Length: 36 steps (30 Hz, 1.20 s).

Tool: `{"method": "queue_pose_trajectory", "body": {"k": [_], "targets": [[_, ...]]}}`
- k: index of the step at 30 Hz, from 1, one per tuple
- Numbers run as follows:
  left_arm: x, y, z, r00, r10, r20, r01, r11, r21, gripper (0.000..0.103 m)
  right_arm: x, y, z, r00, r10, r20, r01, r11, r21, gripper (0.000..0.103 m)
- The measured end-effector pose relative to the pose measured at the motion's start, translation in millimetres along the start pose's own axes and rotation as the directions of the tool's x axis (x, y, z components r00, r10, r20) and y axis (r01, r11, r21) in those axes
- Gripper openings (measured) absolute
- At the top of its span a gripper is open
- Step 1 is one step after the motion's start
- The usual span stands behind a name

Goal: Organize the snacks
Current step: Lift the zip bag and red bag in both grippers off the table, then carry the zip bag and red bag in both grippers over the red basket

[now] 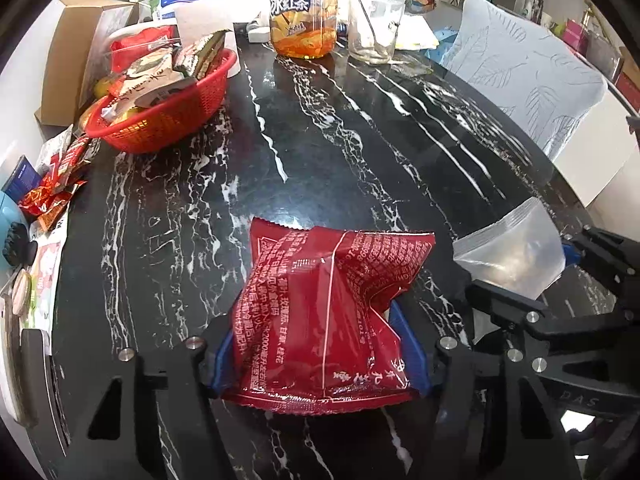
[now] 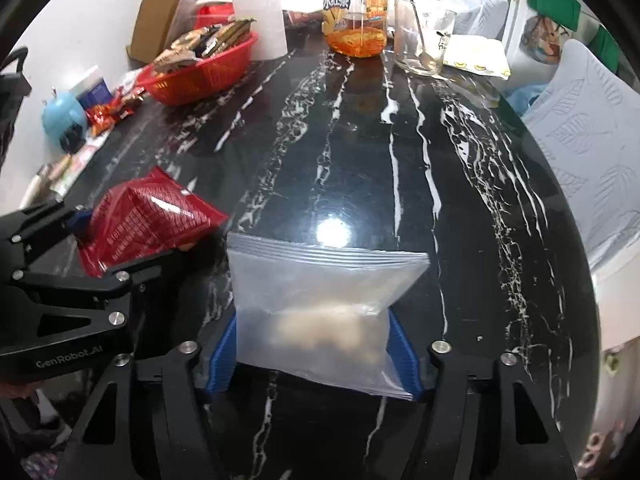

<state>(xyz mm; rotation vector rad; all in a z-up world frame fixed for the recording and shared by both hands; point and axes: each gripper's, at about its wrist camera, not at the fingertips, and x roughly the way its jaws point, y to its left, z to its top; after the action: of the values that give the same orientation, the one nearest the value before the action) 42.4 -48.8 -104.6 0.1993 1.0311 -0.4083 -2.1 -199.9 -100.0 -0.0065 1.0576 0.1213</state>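
A black bench (image 1: 360,140) with white marble veins fills both views, cluttered along its far edge. At the far left stands a red basket (image 1: 168,120) heaped with snack packets, and an iced-tea bottle (image 1: 302,12) and a glass (image 1: 372,28) stand further right. The left hand-held gripper (image 1: 320,344) clamps a crumpled red snack bag (image 1: 332,312) between its blue pads, above the bench. Just beside it, the right hand-held gripper (image 2: 316,352) grips a clear zip bag (image 2: 320,300) holding pale contents
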Motion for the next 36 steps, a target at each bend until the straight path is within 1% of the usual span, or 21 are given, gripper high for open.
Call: {"method": "queue_pose_trajectory", "body": {"k": [6, 10, 20, 26, 29, 36], "targets": [[-15.0, 0.1, 1.1, 1.0, -0.016, 0.025, 0.017, 1.0, -0.011, 0.065, -7.7, 4.6, 0.8, 0.999, 0.035, 0.029, -0.035, 0.999, 0.005, 0.062], [-26.9, 5.9, -0.5, 0.999, -0.014, 0.047, 0.015, 1.0, -0.026, 0.065, -14.4, 10.1, 4.9, 0.997, 0.063, 0.048, -0.063, 0.998, -0.004, 0.062], [-61.5, 30.3, 10.6, 0.991, 0.01, 0.132, 0.001, 0.997, -0.08, 0.065, -35.0, 27.9, 29.9, 0.987, 0.117, 0.113, -0.11, 0.992, -0.058, 0.062], [-82.8, 46.0, 22.9, 0.979, 0.042, 0.201, -0.02, 0.994, -0.11, 0.065, -46.0, 39.9, 53.6, 0.975, 0.15, 0.166, -0.134, 0.986, -0.099, 0.062], [-93.9, 56.4, 31.6, 0.97, 0.056, 0.238, -0.027, 0.992, -0.127, 0.065, -51.4, 45.2, 67.3, 0.966, 0.171, 0.192, -0.151, 0.982, -0.114, 0.062], [-108.8, 80.3, 52.4, 0.951, 0.091, 0.294, -0.045, 0.986, -0.161, 0.065, -59.5, 58.4, 101.0, 0.948, 0.2, 0.247, -0.167, 0.975, -0.15, 0.062]]}}
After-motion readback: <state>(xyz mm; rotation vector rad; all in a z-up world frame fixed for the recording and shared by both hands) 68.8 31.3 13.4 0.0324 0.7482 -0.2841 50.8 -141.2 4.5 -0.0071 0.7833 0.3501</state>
